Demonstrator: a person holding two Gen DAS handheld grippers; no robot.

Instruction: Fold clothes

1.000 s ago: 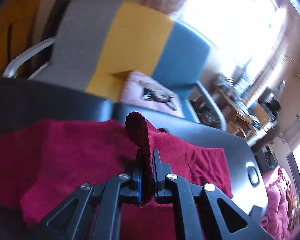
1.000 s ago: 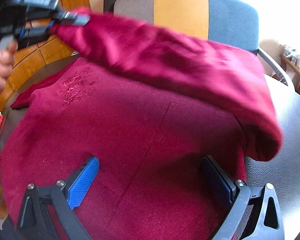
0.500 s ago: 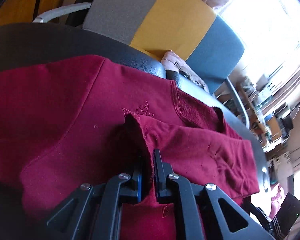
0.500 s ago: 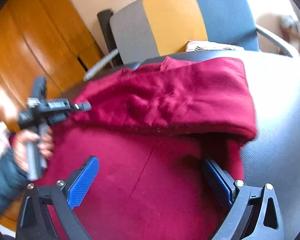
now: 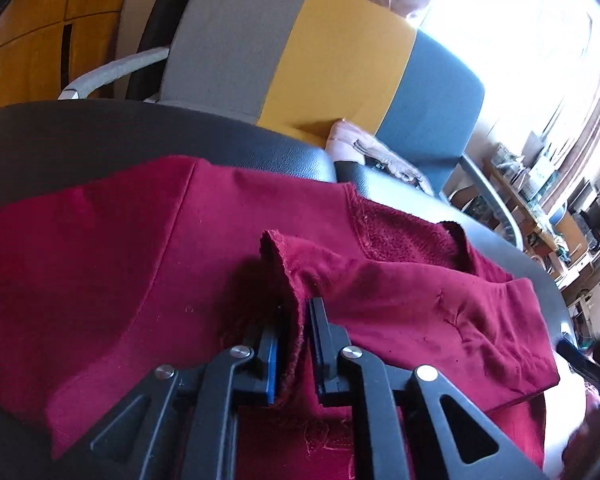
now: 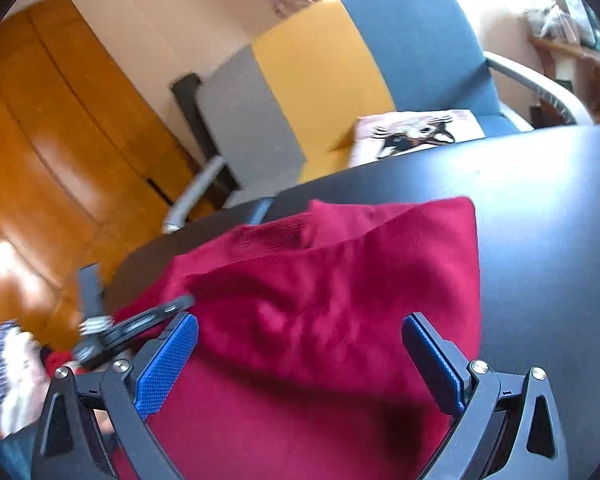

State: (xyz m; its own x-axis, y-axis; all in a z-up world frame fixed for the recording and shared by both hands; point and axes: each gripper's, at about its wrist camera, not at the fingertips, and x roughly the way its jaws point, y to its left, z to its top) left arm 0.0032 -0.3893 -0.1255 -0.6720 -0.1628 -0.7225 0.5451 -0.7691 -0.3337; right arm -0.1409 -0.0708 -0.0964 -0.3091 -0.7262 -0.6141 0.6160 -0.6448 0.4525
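Note:
A dark red sweater (image 5: pixel 100 264) lies spread on a black table (image 5: pixel 80 136), with one sleeve folded across its body. My left gripper (image 5: pixel 296 320) is shut on the sleeve's cuff edge (image 5: pixel 284 264), low over the garment. In the right wrist view the sweater (image 6: pixel 320 288) lies on the black table (image 6: pixel 540 220). My right gripper (image 6: pixel 300 344) is open and empty, its blue pads (image 6: pixel 168 364) wide apart above the folded sleeve. The left gripper (image 6: pixel 188 302) shows there at the left, held by a hand.
A grey, yellow and blue chair (image 5: pixel 300 60) stands behind the table with a pale printed cushion (image 6: pixel 416 132) on its seat. Wooden panelling (image 6: pixel 60 140) is at the left. Cluttered shelves (image 5: pixel 540 200) stand at the right under a bright window.
My left gripper has carried the sleeve across and down onto the sweater's body. My right gripper has pulled back and tilted up, still open.

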